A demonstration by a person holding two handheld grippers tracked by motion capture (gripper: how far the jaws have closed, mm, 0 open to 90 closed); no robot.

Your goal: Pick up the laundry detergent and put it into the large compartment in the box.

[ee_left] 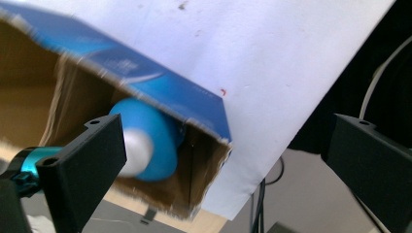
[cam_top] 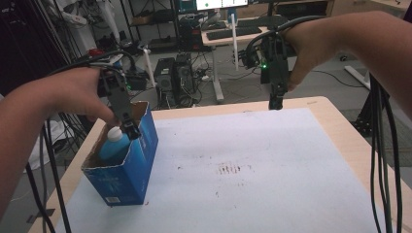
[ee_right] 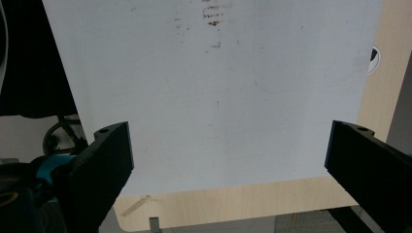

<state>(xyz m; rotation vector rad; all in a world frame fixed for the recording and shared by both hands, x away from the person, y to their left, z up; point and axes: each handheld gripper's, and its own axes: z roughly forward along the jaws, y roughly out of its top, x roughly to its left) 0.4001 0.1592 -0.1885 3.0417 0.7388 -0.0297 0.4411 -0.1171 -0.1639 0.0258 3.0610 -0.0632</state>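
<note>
The blue box [cam_top: 127, 167] carries a pale label, perhaps a barcode, too blurred to read.

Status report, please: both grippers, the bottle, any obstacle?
Left gripper open, over the box. Right gripper open, empty, above the table's far edge. Bottle inside the box, not gripped. Mat bare, only stains.
</note>
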